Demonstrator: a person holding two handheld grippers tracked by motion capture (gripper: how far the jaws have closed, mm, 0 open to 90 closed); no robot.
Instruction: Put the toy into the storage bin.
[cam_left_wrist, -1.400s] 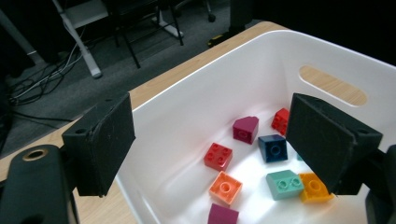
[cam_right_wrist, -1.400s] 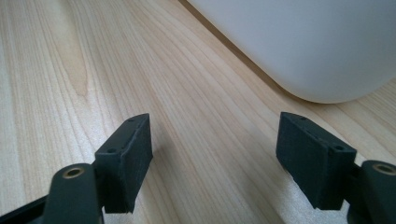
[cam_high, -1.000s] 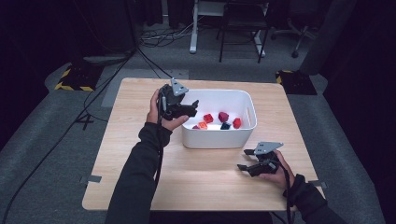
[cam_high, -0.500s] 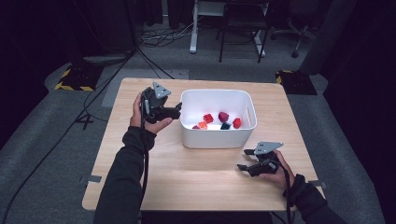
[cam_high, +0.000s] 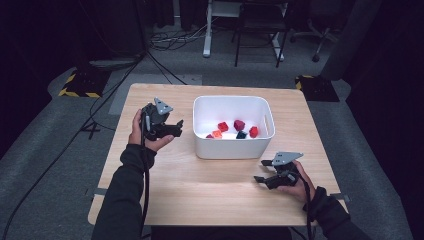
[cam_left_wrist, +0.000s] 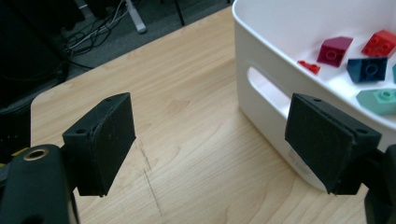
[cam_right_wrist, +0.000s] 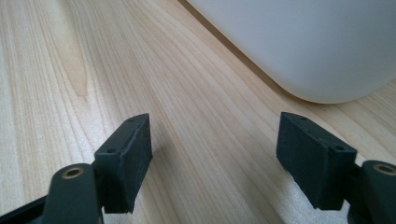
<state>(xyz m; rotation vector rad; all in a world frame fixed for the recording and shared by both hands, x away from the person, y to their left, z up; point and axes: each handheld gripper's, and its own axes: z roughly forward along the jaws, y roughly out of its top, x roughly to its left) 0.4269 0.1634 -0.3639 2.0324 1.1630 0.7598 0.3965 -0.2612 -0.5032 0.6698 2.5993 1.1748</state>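
Note:
A white bin (cam_high: 233, 150) stands in the middle of the wooden table (cam_high: 210, 190) and holds several small bricks (cam_high: 239, 125), red, dark red, orange and dark blue. In the left gripper view the bin's wall (cam_left_wrist: 266, 93) is close on the right, with a dark red brick (cam_left_wrist: 334, 49), a navy brick (cam_left_wrist: 371, 69) and a teal brick (cam_left_wrist: 383, 100) inside. My left gripper (cam_high: 176, 127) hangs open just left of the bin, nothing between its pads. My right gripper (cam_high: 262, 171) rests low at the bin's front right corner, open and empty, facing the bin's wall (cam_right_wrist: 299, 42).
Bare tabletop lies in front of the bin between the two hands. Beyond the table's far edge are a desk frame (cam_high: 240, 30), chair legs, floor cables (cam_high: 165, 42) and yellow-black floor markings (cam_high: 80, 82).
My left gripper has drawn back from over the bin's left rim, going left and down to the table beside the bin. The right gripper has stayed where it was.

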